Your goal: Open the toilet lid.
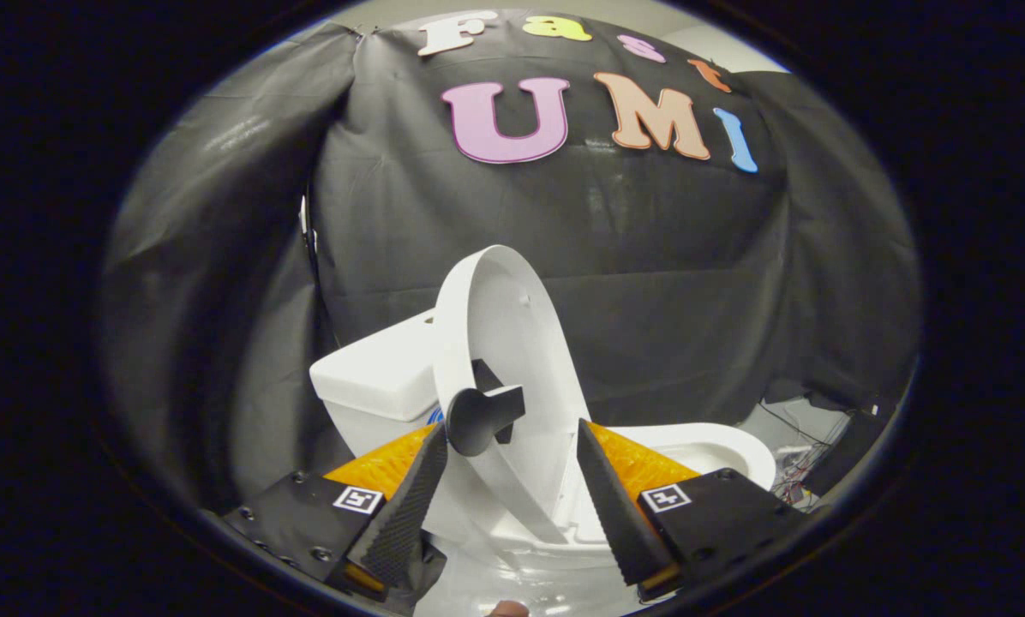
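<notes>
Black cloth wall (pixel 667 283) behind, toilet lid (pixel 512 343) raised — gripper (pixel 512 480) jaws apart.

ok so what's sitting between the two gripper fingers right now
In the gripper view, the open gripper has the raised white toilet lid between its fingers, with the lid's black knob just ahead of the left finger. Neither finger presses on it.

We see the tongs (pixel 512 467) spread apart, their ribbed black fingers (pixel 405 506) flanking the raised white toilet lid (pixel 512 343), which stands nearly upright. A dark knob (pixel 481 417) on the lid sits between the fingers, nearer the left one. The tank (pixel 375 381) lies behind; the bowl rim (pixel 718 446) extends right.
</notes>
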A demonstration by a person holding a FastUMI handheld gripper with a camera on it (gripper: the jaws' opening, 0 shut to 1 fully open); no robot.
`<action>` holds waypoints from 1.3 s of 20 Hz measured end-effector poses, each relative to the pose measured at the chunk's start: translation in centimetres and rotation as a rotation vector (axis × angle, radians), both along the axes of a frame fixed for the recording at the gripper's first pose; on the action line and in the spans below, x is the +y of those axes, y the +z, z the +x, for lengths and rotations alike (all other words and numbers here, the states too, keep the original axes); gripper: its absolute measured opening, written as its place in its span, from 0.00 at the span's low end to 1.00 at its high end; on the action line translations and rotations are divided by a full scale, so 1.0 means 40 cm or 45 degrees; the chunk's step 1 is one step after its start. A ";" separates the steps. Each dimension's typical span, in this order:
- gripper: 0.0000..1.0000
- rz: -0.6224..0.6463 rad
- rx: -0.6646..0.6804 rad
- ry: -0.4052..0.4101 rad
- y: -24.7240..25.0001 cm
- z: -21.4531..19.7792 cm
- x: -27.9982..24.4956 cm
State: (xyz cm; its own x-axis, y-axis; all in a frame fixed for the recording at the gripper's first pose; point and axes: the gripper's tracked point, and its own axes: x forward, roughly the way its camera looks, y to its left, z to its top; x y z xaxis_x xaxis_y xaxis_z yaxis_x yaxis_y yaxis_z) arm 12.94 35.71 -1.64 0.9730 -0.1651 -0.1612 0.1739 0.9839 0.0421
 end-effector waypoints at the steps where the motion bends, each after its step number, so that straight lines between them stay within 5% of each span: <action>1: 0.94 -0.001 -0.012 0.017 0.003 -0.004 -0.001; 17: 0.94 -0.215 0.051 0.101 -0.034 -0.226 -0.288; 26: 0.94 -0.200 0.003 -0.006 0.041 -0.396 -0.439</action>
State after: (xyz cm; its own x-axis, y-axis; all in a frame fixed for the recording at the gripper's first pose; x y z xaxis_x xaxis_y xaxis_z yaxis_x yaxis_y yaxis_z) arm -2.89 18.14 0.00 0.9718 -0.1932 -0.1354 0.1787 0.9775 -0.1124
